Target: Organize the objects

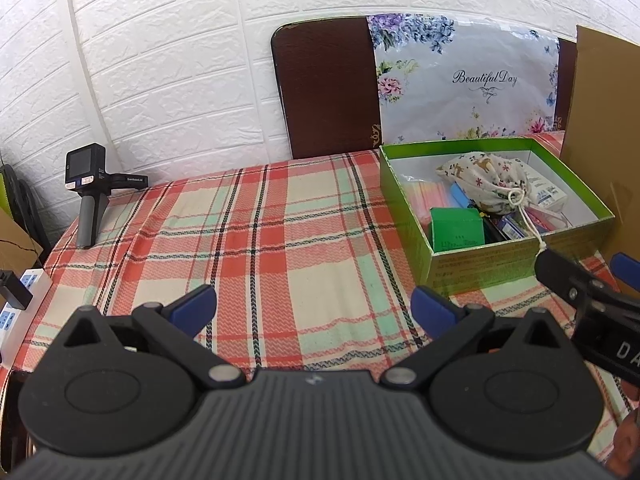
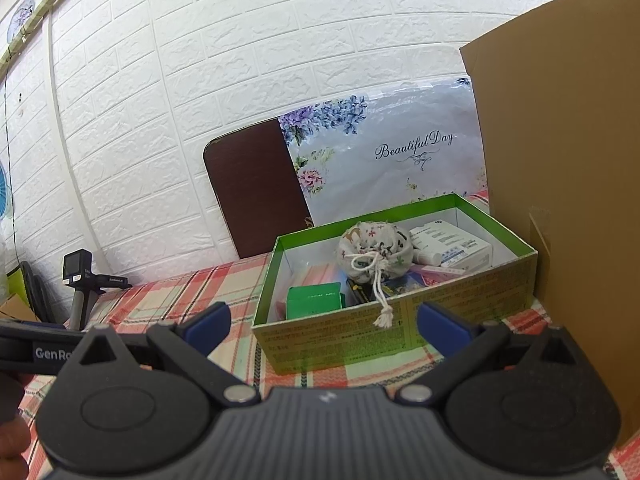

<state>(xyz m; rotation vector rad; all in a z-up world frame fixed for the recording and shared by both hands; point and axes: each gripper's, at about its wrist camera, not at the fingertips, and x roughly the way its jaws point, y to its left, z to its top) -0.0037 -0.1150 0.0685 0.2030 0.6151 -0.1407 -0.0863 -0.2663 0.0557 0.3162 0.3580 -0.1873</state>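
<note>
A green cardboard box [image 1: 480, 268] [image 2: 352, 336] stands on the plaid tablecloth [image 1: 260, 240] at the right. Inside lie a patterned drawstring pouch [image 1: 486, 180] [image 2: 376, 252], a small green carton [image 1: 458, 230] [image 2: 314, 300], a white medicine box [image 2: 452, 246] [image 1: 546, 192] and other small items. The pouch's cord [image 2: 382, 300] hangs over the box's front wall. My left gripper [image 1: 314, 304] is open above bare cloth, left of the box. My right gripper [image 2: 324, 320] is open just in front of the box, holding nothing.
A handheld camera device [image 1: 90, 192] [image 2: 80, 284] stands at the table's far left edge. A dark board with a floral sheet [image 1: 460, 84] leans on the white brick wall. A tall cardboard panel [image 2: 560, 160] rises right of the box. A power strip [image 1: 20, 300] lies at left.
</note>
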